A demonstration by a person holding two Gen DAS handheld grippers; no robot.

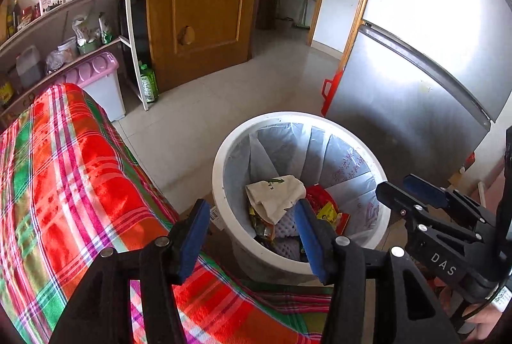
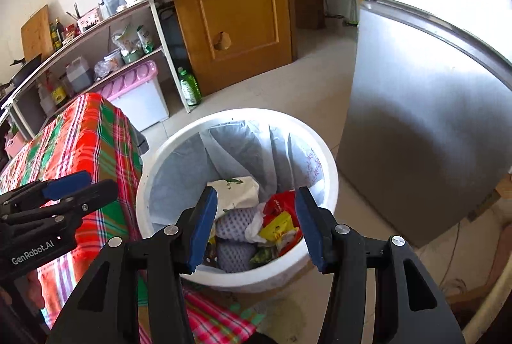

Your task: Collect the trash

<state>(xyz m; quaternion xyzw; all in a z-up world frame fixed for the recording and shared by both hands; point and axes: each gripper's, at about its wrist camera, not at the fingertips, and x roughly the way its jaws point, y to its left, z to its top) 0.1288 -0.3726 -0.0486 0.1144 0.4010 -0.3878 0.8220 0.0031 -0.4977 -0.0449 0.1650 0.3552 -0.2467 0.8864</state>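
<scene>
Black left gripper [image 1: 251, 235] and right gripper [image 2: 256, 230], blue pads, silver screws

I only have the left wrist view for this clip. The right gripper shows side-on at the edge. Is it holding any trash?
Observer: No. The right gripper is open and empty, pointed into the round white plastic bin.
Operator: What's at the far left end of the top shelf? It's cut off for me.
Observer: A wooden cutting board stands there against the wall.
</scene>
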